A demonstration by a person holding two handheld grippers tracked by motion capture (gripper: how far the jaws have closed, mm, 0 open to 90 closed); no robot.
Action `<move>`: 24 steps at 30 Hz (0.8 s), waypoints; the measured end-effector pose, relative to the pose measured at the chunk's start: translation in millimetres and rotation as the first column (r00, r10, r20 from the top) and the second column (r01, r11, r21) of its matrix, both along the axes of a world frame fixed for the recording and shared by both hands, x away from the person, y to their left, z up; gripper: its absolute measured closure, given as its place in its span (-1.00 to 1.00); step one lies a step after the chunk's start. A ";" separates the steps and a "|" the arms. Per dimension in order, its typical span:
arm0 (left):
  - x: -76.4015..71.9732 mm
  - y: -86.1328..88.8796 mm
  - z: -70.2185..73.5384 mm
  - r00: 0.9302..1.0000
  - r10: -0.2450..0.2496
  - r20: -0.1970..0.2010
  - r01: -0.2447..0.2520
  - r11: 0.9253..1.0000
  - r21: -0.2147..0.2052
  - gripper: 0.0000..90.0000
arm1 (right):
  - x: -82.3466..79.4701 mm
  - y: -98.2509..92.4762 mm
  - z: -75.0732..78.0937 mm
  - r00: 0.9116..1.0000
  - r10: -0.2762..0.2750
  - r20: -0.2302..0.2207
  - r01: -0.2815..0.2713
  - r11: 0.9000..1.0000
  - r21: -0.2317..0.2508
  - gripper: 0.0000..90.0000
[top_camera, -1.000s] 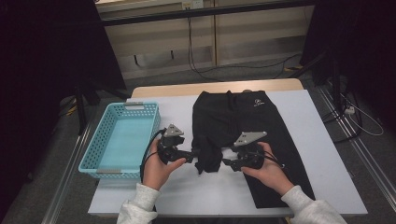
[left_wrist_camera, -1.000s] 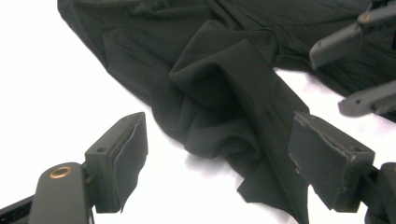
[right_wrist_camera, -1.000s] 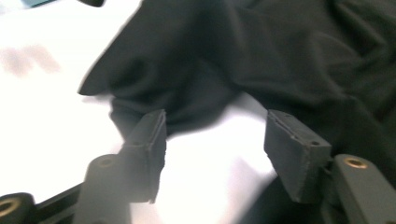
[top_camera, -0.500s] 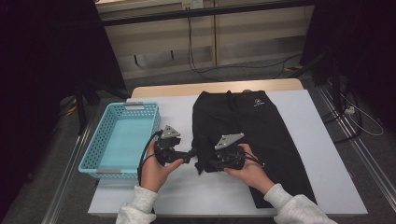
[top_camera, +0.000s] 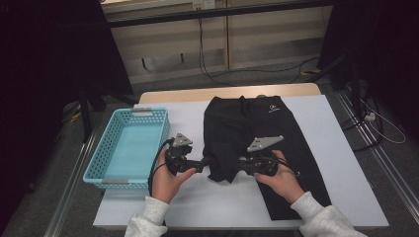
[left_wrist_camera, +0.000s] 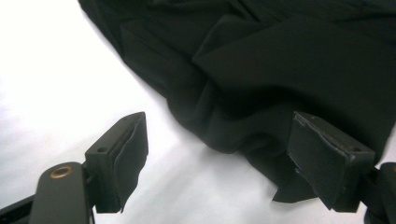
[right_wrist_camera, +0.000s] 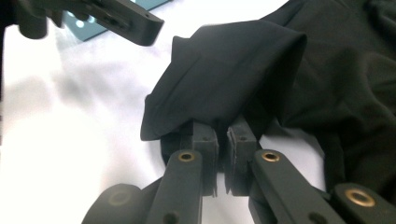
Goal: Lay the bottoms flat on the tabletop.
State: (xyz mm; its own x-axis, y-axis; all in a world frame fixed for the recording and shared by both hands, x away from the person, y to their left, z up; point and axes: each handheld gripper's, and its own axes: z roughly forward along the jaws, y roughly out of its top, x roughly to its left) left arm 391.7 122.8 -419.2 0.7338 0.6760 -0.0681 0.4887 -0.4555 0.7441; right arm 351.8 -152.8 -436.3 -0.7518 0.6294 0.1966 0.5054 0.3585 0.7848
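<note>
A black garment (top_camera: 257,123) lies flat on the white table (top_camera: 341,153), with its left lower edge bunched into a fold (top_camera: 220,168). My right gripper (top_camera: 237,165) comes at that fold from the right. In the right gripper view its jaws have just been closing and stand shut (right_wrist_camera: 223,128) on the fold (right_wrist_camera: 224,79), which drapes over the fingertips. My left gripper (top_camera: 201,165) sits just left of the bunch. Its jaws are wide open (left_wrist_camera: 219,135), the rumpled cloth (left_wrist_camera: 280,56) lies ahead between them, and the pads (left_wrist_camera: 130,149) touch nothing.
A turquoise mesh basket (top_camera: 94,165) stands at the table's left edge, close to my left hand. Bare white tabletop lies in front of both hands and to the right of the garment. Beyond the table are dark floor, cables and a low wall.
The right gripper slid left into the bunched edge of the garment and its jaws closed on the fold; it now sits slightly back to the right. The left gripper kept still and open.
</note>
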 end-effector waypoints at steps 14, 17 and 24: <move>4.9 -22.0 -21.4 0.996 -0.061 -0.068 0.062 0.998 0.000 -0.14 | -2.6 -28.9 -7.1 0.997 -0.076 -0.012 0.075 0.996 -0.044 0.90; 6.6 -21.3 -23.9 0.995 -0.053 -0.080 0.053 0.999 -0.005 -0.06 | -3.0 -32.1 -6.7 0.996 -0.082 -0.020 0.081 0.996 -0.038 0.89; 9.5 -20.7 -26.8 0.994 -0.058 -0.095 0.057 0.998 -0.009 0.20 | -2.6 -37.7 -9.3 0.995 -0.093 -0.019 0.092 0.994 -0.056 0.90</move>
State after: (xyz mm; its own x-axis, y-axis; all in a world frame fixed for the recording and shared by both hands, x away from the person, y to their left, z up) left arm 401.1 102.1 -446.0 0.7614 0.6321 -0.1439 0.5308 -0.4803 0.6982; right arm 349.3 -190.5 -445.6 -0.6855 0.7066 0.1756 0.5554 0.3515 0.7536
